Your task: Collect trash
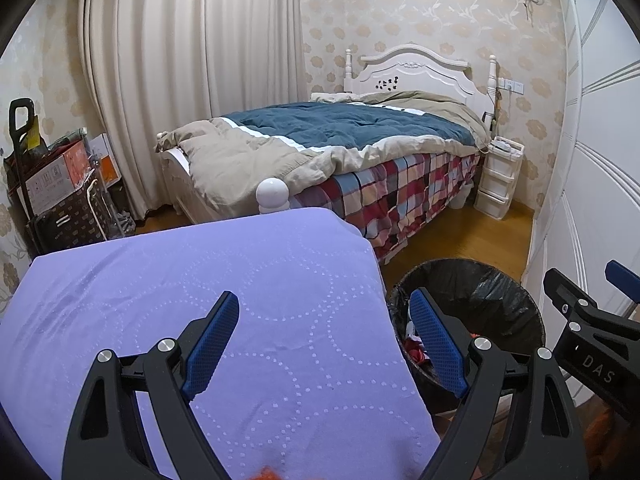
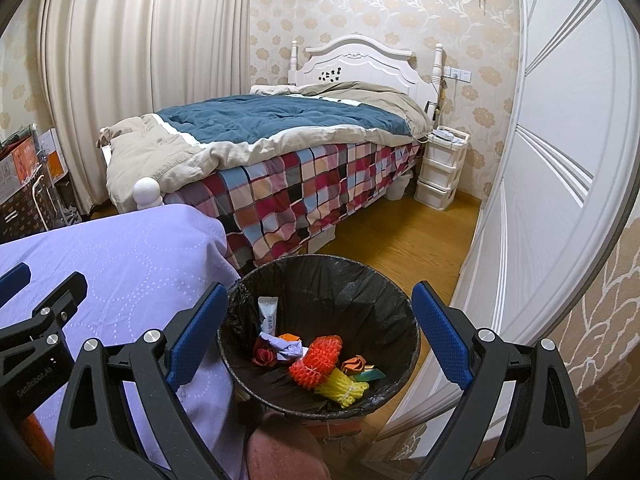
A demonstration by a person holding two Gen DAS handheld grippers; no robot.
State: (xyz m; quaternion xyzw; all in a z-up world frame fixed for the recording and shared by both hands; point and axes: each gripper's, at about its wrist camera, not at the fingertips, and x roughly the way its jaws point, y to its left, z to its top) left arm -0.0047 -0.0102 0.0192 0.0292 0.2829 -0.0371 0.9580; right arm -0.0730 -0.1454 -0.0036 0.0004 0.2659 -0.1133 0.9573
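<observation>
Apparently nothing is left in either claw: my left claw [image 1: 324, 320] hangs spread over the lilac dotted-quilt worktop [image 1: 200, 300], and my right claw [image 2: 320, 320] stands spread above the round black-lined waste bin [image 2: 248, 280], which sits on the floor just beside the worktop's corner.

All the trash I can find lies in the bin's bottom: an orange foam fruit net [image 2: 316, 360], a yellow foam net [image 2: 342, 390] touching it, a crumpled lilac paper wad [image 2: 286, 348], a white squeeze tube [image 2: 268, 314] leaning on the liner, and small red and orange folded scraps.

I judge these light and soft; the nets would crush and spring, so a pinch across the middle would serve, while the tube looks slick and better taken near its crimped end.

An orange smear at the left view's bottom edge is cut off; I cannot tell what it is. My claw frames hide the worktop's near edge.
</observation>
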